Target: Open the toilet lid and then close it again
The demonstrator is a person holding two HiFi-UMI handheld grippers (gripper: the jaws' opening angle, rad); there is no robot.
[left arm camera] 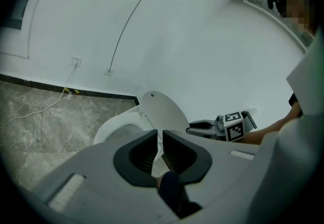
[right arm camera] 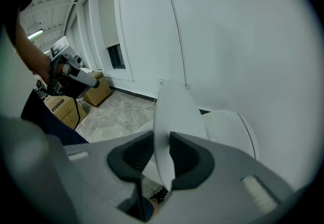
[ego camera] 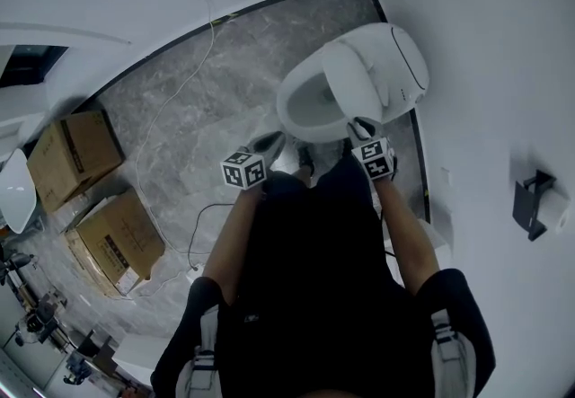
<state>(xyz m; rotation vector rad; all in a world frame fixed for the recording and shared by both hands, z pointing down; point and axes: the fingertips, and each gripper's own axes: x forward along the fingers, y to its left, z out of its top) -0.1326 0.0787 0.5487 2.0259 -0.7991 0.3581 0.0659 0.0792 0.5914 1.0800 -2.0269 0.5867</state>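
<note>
The half-raised toilet lid (right arm camera: 172, 117) runs between our right tongs (right arm camera: 161, 154) — spread wide, not clamping. Our left tongs (left arm camera: 161, 153) are closed, empty — the lid half hides the bowl (ego camera: 305, 104).

We are wearing a black short-sleeved top (ego camera: 314, 297), with pale grey straps (ego camera: 446, 338) running over both shoulders. The left claw (ego camera: 269, 146) and the right claw (ego camera: 361, 128) are each showing a smooth grey shell, black ribbed pads (left arm camera: 144, 152) and a white cube (ego camera: 243, 170) printed with black square markers.
</note>
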